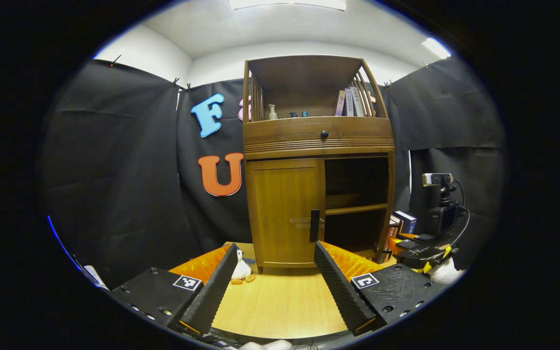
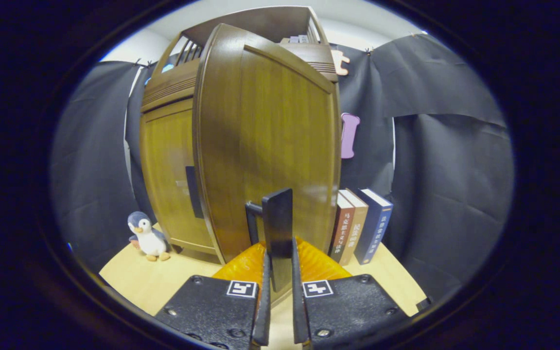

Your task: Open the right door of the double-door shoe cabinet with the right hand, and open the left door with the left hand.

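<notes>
The cabinet (image 1: 316, 160) is standing on the table (image 1: 280, 301) against the booth's black cloth, and its right door (image 2: 265, 141) is swinging wide open, so that in the left gripper view you are looking into the dark right half with its shelf (image 1: 356, 209). The left door (image 1: 285, 214) is sitting closed, its handle (image 1: 314, 225) running upright along the inner edge. Your right gripper (image 2: 280, 272) is clamping the right door's handle (image 2: 278, 233), both fingers (image 2: 263, 301) pressing on the bar from either side. Your left gripper (image 1: 277, 287) is hanging in front of the cabinet, well apart from the left door, with its jaws spread wide and nothing between them. A toy penguin (image 2: 146, 236) is standing on the table just beside the cabinet's left corner. Three books (image 2: 360, 226) are standing upright near the open door's far edge. On the top shelf a bottle (image 1: 272, 112) is sitting at the left and more books (image 1: 353, 102) are leaning at the right. A camera (image 1: 439, 204) on a stand is sitting to the right of the cabinet.
</notes>
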